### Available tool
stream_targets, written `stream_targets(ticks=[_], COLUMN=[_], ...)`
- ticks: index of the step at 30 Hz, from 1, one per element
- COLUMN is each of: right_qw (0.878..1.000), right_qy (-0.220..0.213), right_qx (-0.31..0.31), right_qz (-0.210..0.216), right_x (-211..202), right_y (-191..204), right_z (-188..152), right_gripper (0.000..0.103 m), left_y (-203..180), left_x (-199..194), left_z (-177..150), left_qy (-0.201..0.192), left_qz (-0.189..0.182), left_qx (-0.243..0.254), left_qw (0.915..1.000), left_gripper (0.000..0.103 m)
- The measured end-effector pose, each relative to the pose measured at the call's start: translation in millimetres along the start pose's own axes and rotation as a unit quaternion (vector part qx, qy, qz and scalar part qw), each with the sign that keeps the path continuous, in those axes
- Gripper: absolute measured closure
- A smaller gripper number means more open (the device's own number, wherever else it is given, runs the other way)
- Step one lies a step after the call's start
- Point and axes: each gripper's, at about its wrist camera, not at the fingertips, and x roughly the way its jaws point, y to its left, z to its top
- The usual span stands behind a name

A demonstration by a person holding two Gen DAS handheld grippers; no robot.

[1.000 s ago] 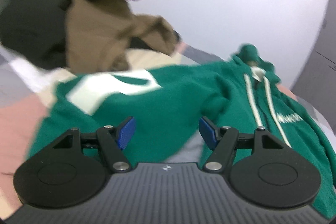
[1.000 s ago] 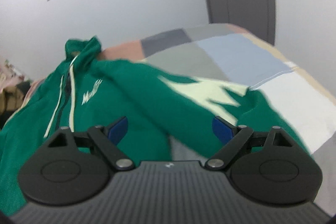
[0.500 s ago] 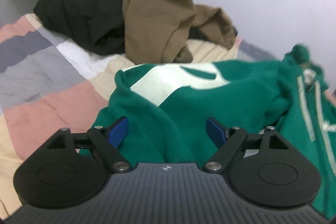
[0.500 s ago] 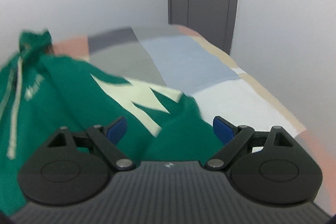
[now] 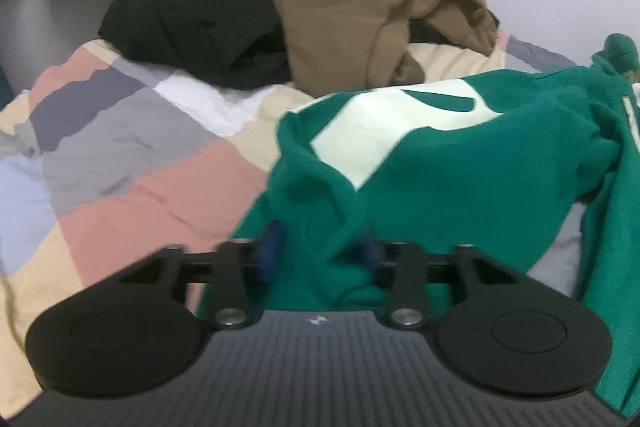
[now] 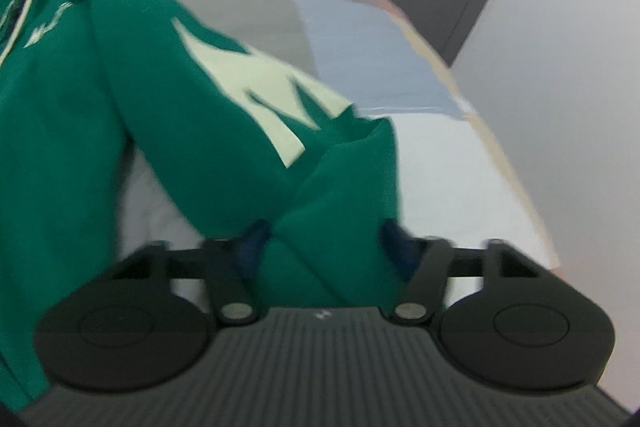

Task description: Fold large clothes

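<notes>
Left gripper (image 5: 320, 257): low and level, blue-padded fingers (image 5: 272, 251) partly drawn in, green hoodie (image 5: 460, 163) fabric bunched between and touching both pads. Right gripper (image 6: 326, 247): tilted slightly, fingers (image 6: 394, 241) set wider, blue pads pressed against either side of a folded sleeve end. Both blurred; firm clamping not confirmable on either

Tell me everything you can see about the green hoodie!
The green hoodie looks soft and fleecy, with pale cream patches on both sleeves, white drawstrings, small chest lettering and a hood bunched at the far end. It lies rumpled on the patchwork bedspread. The left gripper and right gripper each straddle a sleeve end.
</notes>
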Motion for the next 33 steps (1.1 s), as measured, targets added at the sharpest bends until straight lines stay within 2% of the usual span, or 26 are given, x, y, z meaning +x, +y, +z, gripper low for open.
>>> stream_targets(ticks=[1,2,4,9,13,18,20,23,28,33], right_qw=[1.0,1.0,0.999,0.994,0.989,0.982,0.981,0.982,0.983,0.979], right_qy=[-0.005,-0.012,-0.027,-0.066,-0.117,-0.146,-0.142,-0.122,-0.067,-0.039], right_qx=[0.002,0.003,0.014,0.076,0.084,0.101,0.111,0.116,0.143,0.187], right_qz=[-0.006,-0.02,-0.035,-0.036,-0.034,-0.058,-0.072,-0.089,-0.092,-0.064], right_x=[-4.3,-5.9,-8.2,-13.1,-23.9,-8.7,8.6,45.1,118.6,167.2], right_y=[-5.2,-13.7,-31.9,-99.3,-140.1,-170.4,-173.9,-170.9,-172.0,-180.3], right_z=[1.0,2.1,4.9,32.9,78.0,136.5,153.2,164.2,149.0,126.1], right_gripper=[0.066,0.07,0.073,0.075,0.076,0.077,0.077,0.076,0.076,0.074], left_y=[3.5,7.2,15.0,52.2,76.0,83.3,78.0,73.5,83.8,93.0], left_x=[0.4,0.6,0.3,9.3,11.7,24.4,39.1,69.6,126.1,150.9], left_z=[3.7,9.2,21.2,69.0,111.4,168.1,182.2,192.1,186.2,180.4], left_qy=[0.002,0.0,-0.01,-0.035,-0.062,-0.093,-0.102,-0.091,-0.039,-0.022], left_qz=[0.005,0.009,0.025,0.074,0.109,0.153,0.177,0.192,0.193,0.182], left_qx=[0.002,0.007,0.019,0.041,0.06,0.064,0.071,0.074,0.042,0.024], left_qw=[1.0,0.9999,0.9995,0.9958,0.9902,0.9818,0.9763,0.9745,0.9796,0.9828], left_gripper=[0.082,0.084,0.089,0.091,0.091,0.094,0.094,0.094,0.094,0.093])
